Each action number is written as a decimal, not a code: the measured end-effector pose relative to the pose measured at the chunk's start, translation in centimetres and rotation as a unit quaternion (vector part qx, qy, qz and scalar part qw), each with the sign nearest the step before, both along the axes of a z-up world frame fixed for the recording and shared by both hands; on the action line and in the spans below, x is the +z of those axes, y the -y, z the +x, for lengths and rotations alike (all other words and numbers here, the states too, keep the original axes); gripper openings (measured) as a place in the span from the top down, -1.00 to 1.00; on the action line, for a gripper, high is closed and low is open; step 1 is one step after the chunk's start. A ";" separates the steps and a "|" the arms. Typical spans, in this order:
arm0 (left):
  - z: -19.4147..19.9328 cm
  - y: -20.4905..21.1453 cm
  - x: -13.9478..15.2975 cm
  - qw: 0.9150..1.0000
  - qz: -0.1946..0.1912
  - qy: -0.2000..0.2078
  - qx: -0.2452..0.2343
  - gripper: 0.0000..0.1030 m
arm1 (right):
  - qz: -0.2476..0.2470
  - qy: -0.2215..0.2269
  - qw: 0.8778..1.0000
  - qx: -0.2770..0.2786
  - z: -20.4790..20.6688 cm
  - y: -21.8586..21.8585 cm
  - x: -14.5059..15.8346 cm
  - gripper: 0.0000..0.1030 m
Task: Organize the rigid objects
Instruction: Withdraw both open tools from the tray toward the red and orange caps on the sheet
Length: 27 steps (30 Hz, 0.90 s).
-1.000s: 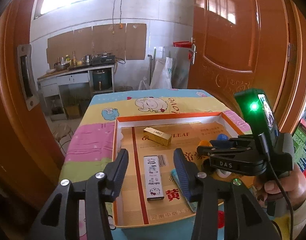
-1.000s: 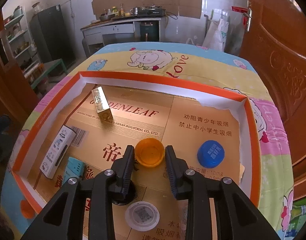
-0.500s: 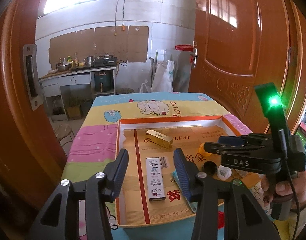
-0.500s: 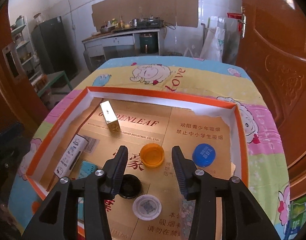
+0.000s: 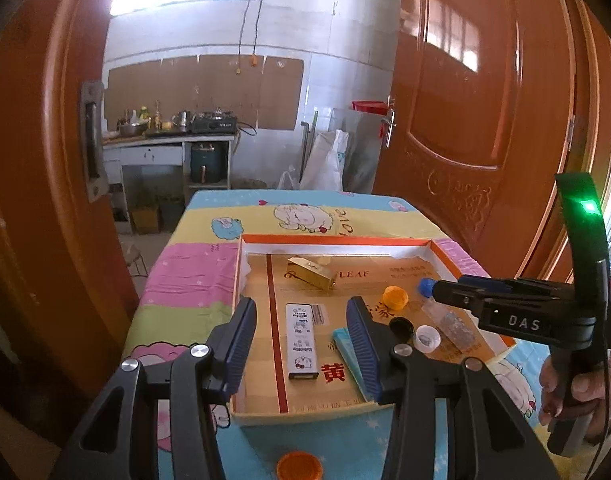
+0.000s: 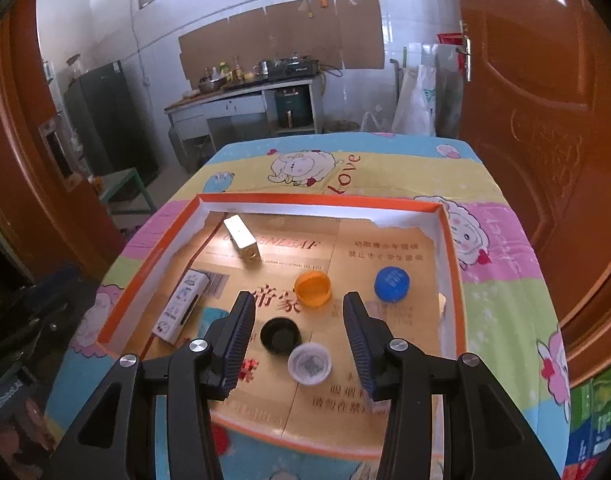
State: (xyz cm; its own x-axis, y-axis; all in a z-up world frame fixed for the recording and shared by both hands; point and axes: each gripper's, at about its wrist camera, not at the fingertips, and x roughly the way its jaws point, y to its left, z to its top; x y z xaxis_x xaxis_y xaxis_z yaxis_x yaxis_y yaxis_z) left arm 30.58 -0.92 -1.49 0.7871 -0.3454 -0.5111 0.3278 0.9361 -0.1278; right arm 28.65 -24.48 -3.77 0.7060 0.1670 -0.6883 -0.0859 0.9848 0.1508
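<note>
The left tongs [image 5: 301, 344] hang spread above the near edge of a shallow cardboard tray [image 5: 333, 237] on the table [image 5: 185, 280], gripping nothing. Nearest them, just short of the tray on the cloth, lies an orange lid [image 5: 299, 467]. Between their fingers, flat on the tray floor, is a white carton [image 5: 301, 342] lying lengthwise; a teal packet [image 5: 341, 340] is partly hidden behind their right finger. Farther on, a gold box [image 5: 311, 272] lies near the tray's far wall.

The right tongs [image 6: 299, 338] have just been opening and stand released over the tray, nothing between the pads. Seen between their fingers, close in, are a black cap [image 6: 280, 334] and a clear cap [image 6: 309, 363] just beside it on the tray floor. Beyond the fingertips sits an orange cap [image 6: 312, 289], and farther right a blue cap [image 6: 391, 283]. A clear bottle [image 5: 445, 318] lies under the right finger's side. In the left wrist view a hand [image 5: 577, 392] holds the right tongs' grip at the right edge.
</note>
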 end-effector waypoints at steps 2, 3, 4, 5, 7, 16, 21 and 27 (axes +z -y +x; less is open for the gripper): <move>-0.9 -0.1 0.5 1.000 -0.003 0.005 0.000 0.09 | 0.000 0.004 1.000 -0.003 -1.0 0.1 0.4 0.09; -1.3 -0.1 0.7 1.000 -0.005 0.007 0.000 0.09 | -0.001 0.006 1.000 -0.005 -1.4 0.2 0.6 0.09; -1.8 -0.2 0.8 1.000 -0.007 0.009 0.000 0.09 | -0.002 0.009 1.000 -0.005 -2.1 0.2 0.9 0.08; -2.2 -0.3 1.0 1.000 -0.009 0.010 0.001 0.09 | -0.001 0.012 1.000 -0.006 -2.5 0.2 1.1 0.08; -3.1 -0.5 1.2 1.000 -0.011 0.012 0.001 0.09 | 0.001 0.017 1.000 -0.006 -3.6 0.2 1.6 0.08; -7.0 -2.0 2.2 1.000 -0.017 0.017 0.005 0.09 | 0.000 0.048 0.999 0.006 -9.1 -0.8 4.2 0.08; -9.2 -3.3 3.0 0.999 -0.021 0.025 0.011 0.09 | -0.005 0.064 0.998 0.021 -12.3 -1.9 5.3 0.08; -11.2 -3.9 3.0 0.999 -0.016 0.024 0.015 0.09 | -0.003 0.068 0.997 0.036 -14.9 -3.1 5.2 0.08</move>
